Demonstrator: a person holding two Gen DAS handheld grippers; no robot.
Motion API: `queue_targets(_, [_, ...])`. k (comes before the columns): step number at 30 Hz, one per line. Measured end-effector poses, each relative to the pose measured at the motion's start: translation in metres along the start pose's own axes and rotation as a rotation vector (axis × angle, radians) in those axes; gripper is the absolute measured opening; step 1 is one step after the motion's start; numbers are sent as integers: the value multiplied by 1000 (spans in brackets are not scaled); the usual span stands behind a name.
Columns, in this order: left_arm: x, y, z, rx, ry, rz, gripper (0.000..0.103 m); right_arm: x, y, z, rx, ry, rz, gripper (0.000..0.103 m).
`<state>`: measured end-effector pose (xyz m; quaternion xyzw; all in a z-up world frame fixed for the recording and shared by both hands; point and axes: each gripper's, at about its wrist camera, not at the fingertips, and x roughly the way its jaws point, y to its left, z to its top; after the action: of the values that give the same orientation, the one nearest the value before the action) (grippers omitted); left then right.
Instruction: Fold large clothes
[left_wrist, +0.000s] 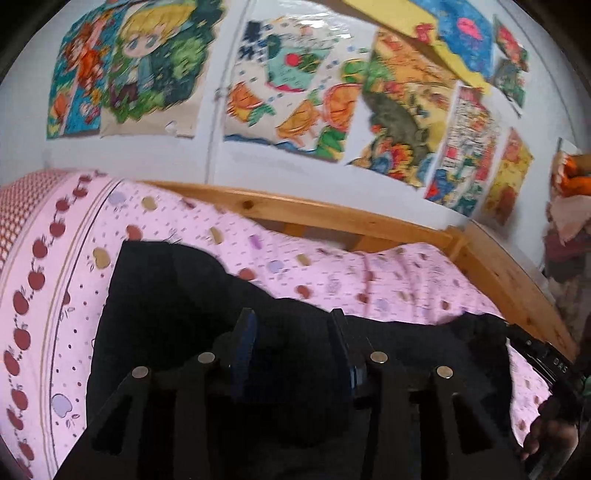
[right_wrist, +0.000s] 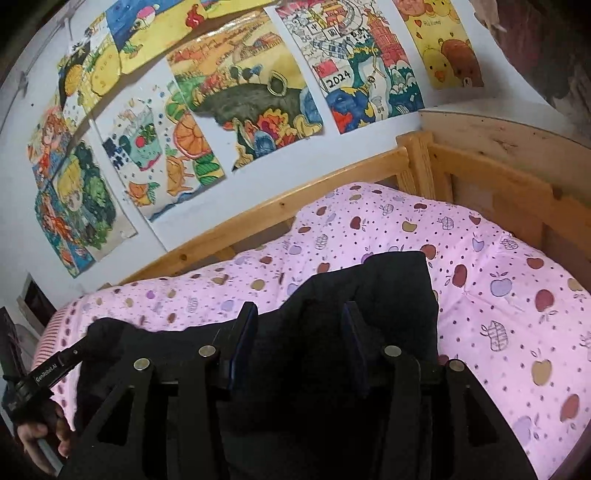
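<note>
Folding black garment (left_wrist: 177, 314) on pink apple-print quilt (left_wrist: 332, 280), near wooden bed rail (left_wrist: 332, 218) and wall drawings (left_wrist: 295, 85). Left gripper (left_wrist: 295, 354): jaws apart, dark cloth behind, cannot tell if any pinched. Right gripper (right_wrist: 299, 339): jaws apart too, black cloth between and under, grip unclear. Garment lying across near side of bed, bunched, far edges bumpy. Risks: cloth slipping free if only thin bit caught; fold going crooked if one side pulled more; quilt dragged along if claw grabs too deep.
</note>
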<state>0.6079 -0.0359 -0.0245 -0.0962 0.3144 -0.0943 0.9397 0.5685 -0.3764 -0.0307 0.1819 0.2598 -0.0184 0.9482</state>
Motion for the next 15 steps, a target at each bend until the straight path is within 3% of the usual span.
queue_targets(2, [-14,-9,0,24,-9,-30,65,-14,7,1,-36,-8,4,59])
queue_targets(3, [-23,-12,0,28,-28,-39,71,-22,9,0,-51,-17,4,63])
queue_targets(5, [-41,-16,1,16,-66,-63,90,-39,16,2,-84,-29,9,65])
queue_targets(9, [-70,-18,4,-30,-79,-87,96,-71,24,6,-114,-55,21,76])
queue_targets(15, [-116,-25,2,-13,-111,-82,103,-116,41,5,-154,-83,31,87])
